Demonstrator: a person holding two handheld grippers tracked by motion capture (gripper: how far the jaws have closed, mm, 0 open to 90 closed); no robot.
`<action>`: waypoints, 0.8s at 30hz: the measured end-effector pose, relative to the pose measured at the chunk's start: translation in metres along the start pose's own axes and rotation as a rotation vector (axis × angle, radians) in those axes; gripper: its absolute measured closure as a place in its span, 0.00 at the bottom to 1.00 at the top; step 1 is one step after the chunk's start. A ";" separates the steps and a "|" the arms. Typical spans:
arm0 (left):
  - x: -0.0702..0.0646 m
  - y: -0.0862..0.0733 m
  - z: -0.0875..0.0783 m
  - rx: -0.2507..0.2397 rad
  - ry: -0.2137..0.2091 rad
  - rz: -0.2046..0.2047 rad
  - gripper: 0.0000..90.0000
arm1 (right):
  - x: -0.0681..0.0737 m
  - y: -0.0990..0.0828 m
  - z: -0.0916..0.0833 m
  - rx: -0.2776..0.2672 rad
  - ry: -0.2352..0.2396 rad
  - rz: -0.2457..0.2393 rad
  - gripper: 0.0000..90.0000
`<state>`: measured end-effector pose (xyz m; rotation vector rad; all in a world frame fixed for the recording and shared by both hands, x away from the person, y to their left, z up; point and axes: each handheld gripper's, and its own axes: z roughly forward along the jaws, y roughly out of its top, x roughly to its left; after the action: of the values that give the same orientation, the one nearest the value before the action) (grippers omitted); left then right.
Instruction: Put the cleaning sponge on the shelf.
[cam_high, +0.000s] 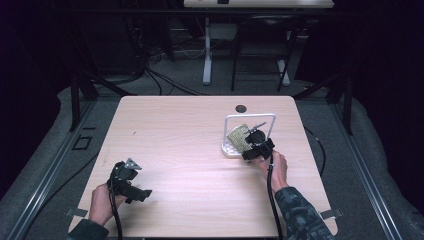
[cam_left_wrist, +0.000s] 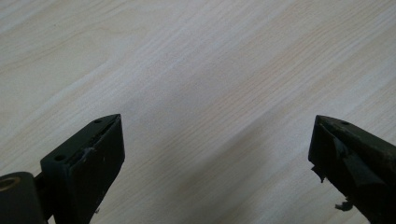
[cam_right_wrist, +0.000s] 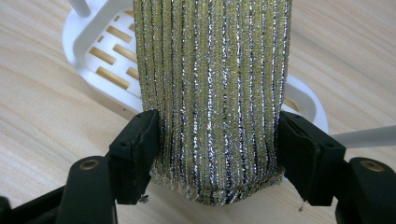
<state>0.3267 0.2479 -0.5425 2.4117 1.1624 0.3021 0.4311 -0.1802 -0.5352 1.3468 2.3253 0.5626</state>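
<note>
Looking down from the high view, the right gripper (cam_high: 256, 145) sat at a white rack (cam_high: 231, 148) on the right half of the wooden surface (cam_high: 190, 150), while the left gripper (cam_high: 131, 186) hung low near the front left edge, well apart from it. The right gripper view gave what the high view could not: a yellow-green sponge (cam_right_wrist: 212, 93) with glittery silver stripes stood between the fingers (cam_right_wrist: 135, 154), both pressing its sides, its lower end bulging just below them. Behind it lay the rack's slotted white base (cam_right_wrist: 105, 65), the sponge reaching over it; whether they touched could not be told. The left gripper view showed its fingers (cam_left_wrist: 88, 163) spread wide, holding nothing, over bare wood.
</note>
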 end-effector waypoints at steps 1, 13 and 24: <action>-0.001 0.000 -0.001 0.001 -0.004 0.001 0.04 | 0.001 0.000 -0.001 -0.004 0.003 0.000 0.35; -0.001 0.000 0.000 0.004 0.000 -0.002 0.04 | 0.000 0.003 -0.002 -0.025 0.025 0.013 0.35; 0.000 0.000 0.000 0.004 -0.004 0.000 0.04 | 0.001 0.002 -0.002 -0.029 0.027 0.017 0.30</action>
<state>0.3269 0.2477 -0.5424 2.4148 1.1624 0.2954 0.4317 -0.1787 -0.5328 1.3552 2.3196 0.6212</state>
